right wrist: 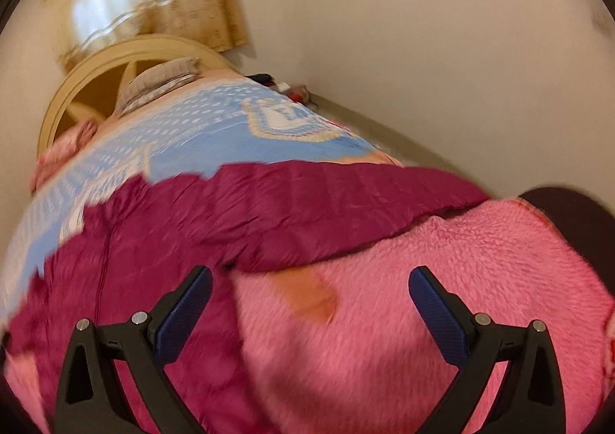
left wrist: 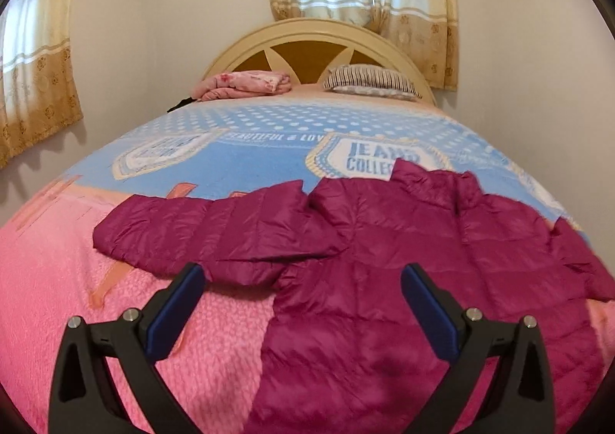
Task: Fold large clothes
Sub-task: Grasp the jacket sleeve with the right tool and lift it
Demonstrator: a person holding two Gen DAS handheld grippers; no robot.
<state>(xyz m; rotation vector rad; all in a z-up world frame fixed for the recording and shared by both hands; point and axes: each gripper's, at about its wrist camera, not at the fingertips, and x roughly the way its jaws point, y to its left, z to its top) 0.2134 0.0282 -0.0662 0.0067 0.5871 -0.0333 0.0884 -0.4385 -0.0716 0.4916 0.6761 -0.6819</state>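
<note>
Currently we have one garment to fold: a magenta quilted jacket (left wrist: 384, 242) lying spread flat on the bed (left wrist: 77, 280), over the pink fleece blanket (left wrist: 215, 349) at the near end, with its collar reaching the blue printed area farther up. One sleeve (left wrist: 192, 230) extends sideways to the left; in the right wrist view the other sleeve (right wrist: 346, 199) extends to the right across the pink blanket. A zip line runs down the body, so the front appears to face up.

We judge the task to be at its start: no fold has been made, and both sleeves are fully extended. The left gripper (left wrist: 303, 276) hovers above the left armpit and side edge with its jaws wide apart, holding nothing. The right gripper (right wrist: 311, 280) hovers over the right side edge and bare blanket, also wide apart and empty; that view is motion-blurred.

The next move probably calls for lowering each gripper onto a sleeve or a side edge, closing on the thin padded fabric, and carrying it inward across the body. The slick fabric may slip, so a firm bite is advisable.

Count: one jacket, two sleeves, two grippers. At the headboard (left wrist: 319, 30) we see one striped pillow (left wrist: 369, 82) and one folded pink floral cloth (left wrist: 246, 82).
</note>
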